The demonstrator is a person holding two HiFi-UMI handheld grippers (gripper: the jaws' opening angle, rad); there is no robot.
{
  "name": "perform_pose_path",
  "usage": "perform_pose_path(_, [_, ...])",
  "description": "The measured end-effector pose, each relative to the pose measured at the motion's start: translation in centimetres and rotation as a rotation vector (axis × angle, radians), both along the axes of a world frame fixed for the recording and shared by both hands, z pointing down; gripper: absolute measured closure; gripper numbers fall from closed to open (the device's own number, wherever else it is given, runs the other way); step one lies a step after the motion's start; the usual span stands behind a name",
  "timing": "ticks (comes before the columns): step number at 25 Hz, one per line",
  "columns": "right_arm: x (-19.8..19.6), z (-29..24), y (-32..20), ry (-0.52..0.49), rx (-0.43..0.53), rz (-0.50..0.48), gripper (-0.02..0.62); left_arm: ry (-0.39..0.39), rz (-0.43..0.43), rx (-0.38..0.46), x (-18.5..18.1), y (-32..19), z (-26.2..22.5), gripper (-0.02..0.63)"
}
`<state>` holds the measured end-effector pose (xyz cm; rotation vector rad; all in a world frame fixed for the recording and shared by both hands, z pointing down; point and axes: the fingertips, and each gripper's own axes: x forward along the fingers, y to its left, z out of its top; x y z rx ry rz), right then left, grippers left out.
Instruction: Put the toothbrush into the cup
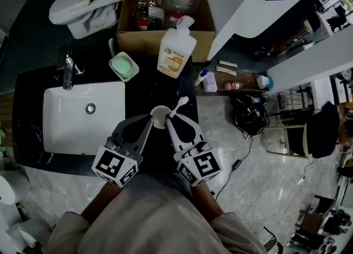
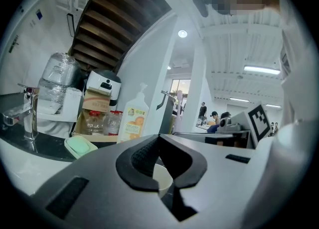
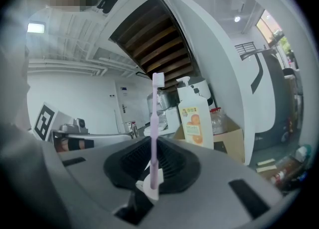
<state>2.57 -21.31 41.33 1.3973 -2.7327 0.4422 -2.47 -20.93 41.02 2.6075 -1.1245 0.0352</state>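
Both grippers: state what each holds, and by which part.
Right gripper: the toothbrush, pinched at the lower end of its handle, head up. Left gripper: seems clamped on the cup, at its near wall.

Black table [image 1: 149,90] — white sink [image 1: 66,117] set in its left side, faucet [image 1: 68,70] at the far rim. Green soap dish [image 1: 124,66] stands beside an orange-labelled pump bottle [image 1: 176,48]; behind them a cardboard box [image 1: 132,37] of bottles — toilet [image 1: 83,4] far left.

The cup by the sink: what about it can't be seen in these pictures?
Head view: the cup is too small to show what, if anything, lies inside.
Left gripper view: the fingers of the left gripper cover all but a sliver of it.
Right gripper view: no cup shows; the right gripper and toothbrush fill the foreground.
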Motion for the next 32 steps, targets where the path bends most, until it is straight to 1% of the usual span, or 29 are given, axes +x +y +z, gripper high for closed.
perform_pose_path(16, [-0.8, 1.9, -0.8, 0.025, -0.012, -0.025, 0.552, 0.001, -0.01, -0.02, -0.2, 0.1, 0.5, 0.595])
perform_pose_path(24, [-1.0, 3.3, -1.0, 0.034, -0.038, -0.029, 0.552, 0.004, -0.012, -0.022, -0.3, 0.1, 0.7, 0.595])
perform_pose_path(32, [-1.1, 4.8, -1.2, 0.066, -0.059, -0.026, 0.552, 0.009, -0.01, -0.03, -0.3, 0.1, 0.7, 0.595])
